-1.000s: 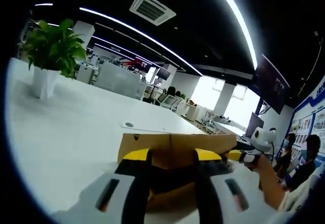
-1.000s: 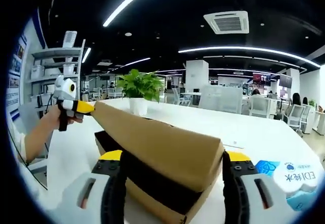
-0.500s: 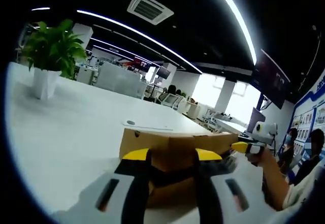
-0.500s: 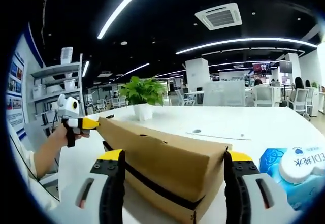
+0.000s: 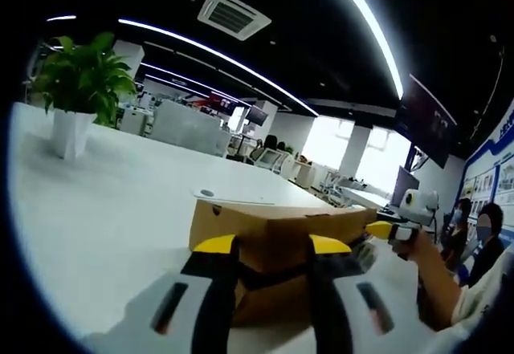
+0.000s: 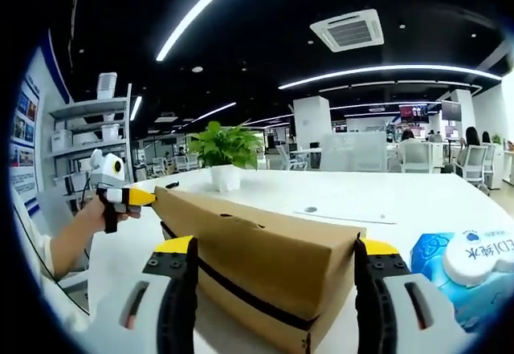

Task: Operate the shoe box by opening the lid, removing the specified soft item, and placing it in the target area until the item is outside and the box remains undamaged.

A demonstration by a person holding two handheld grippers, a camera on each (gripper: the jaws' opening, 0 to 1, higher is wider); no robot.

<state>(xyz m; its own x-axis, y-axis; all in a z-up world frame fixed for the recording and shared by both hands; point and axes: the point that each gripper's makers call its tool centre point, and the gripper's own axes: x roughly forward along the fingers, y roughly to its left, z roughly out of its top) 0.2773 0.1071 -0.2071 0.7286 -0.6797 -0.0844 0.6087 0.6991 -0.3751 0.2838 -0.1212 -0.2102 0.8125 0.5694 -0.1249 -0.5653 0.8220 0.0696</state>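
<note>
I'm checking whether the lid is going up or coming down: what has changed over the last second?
The shoe box lid has come down: a second ago it stood raised with a wide dark gap over the box, now only a thin seam shows. The left hand-held gripper is still at its far end, the right hand-held gripper still straddles the near end. The plant, blue pack and table stayed put.

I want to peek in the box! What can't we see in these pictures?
- Inside of the box: hidden in both views by its lid, which leaves only a dark slit.
- Soft item: hidden, presumably inside.
- Blue packet: cut off by the right gripper view's edge, print too small to read.
- Left gripper grip: jaws overlap the box end; contact unclear.
- Right gripper: jaws straddle the box.
</note>
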